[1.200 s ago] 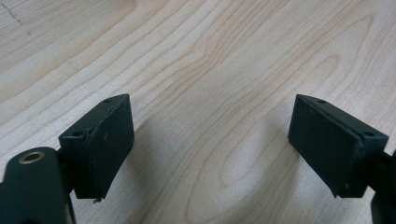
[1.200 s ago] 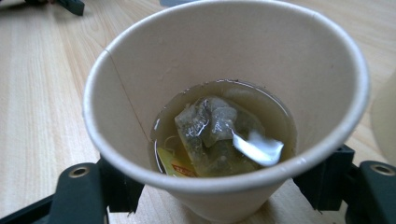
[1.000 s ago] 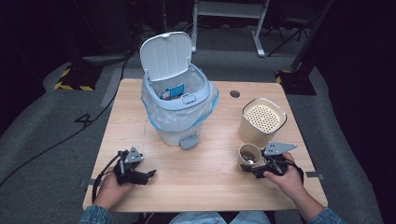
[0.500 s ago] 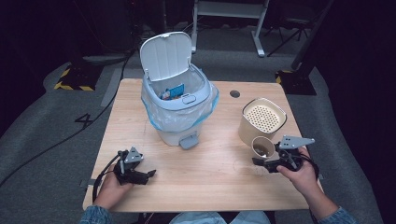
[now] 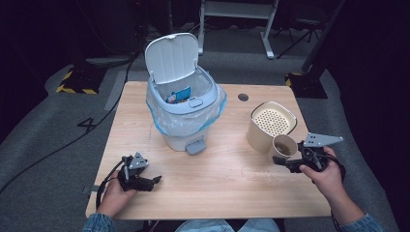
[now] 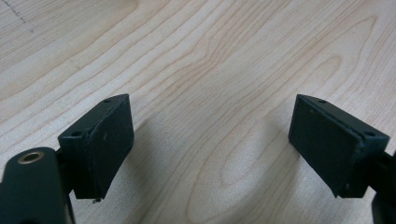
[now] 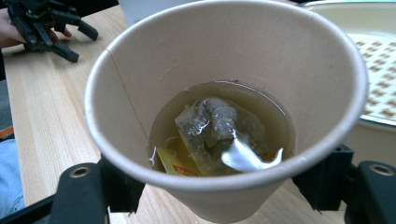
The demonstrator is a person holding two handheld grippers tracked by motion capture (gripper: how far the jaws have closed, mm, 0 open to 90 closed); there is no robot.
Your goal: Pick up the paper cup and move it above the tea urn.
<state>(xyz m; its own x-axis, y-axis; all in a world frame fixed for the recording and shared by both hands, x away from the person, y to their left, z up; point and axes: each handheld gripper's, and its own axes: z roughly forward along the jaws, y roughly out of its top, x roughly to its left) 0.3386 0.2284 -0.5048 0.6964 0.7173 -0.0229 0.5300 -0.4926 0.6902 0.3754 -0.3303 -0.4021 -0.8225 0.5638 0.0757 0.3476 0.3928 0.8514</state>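
From the high view we see the right gripper (image 5: 286,161) clamped on a paper cup (image 5: 283,147) at the right side of the bench (image 5: 212,188), just beside a beige canister (image 5: 270,126) with a perforated top; whether cup and canister touch we cannot tell. The left gripper (image 5: 153,181) rests near the front left edge, well apart from the cup, and a lidded bin (image 5: 186,108) with its lid up and a bag liner stands toward the back middle. In the left gripper view its fingers (image 6: 100,140) stand wide apart over bare wood with nothing between them. In the right gripper view the cup (image 7: 224,56) sits between the fingers (image 7: 116,186), which press on its lower wall from both sides; inside we see shallow brownish tea and a soaked teabag (image 7: 217,130). We judge the cup light but soft-walled: a hard squeeze would buckle it and spill the liquid. We would hold it low on the wall, where it is stiffer, with gentle pressure, and keep it upright until it is over the bin.
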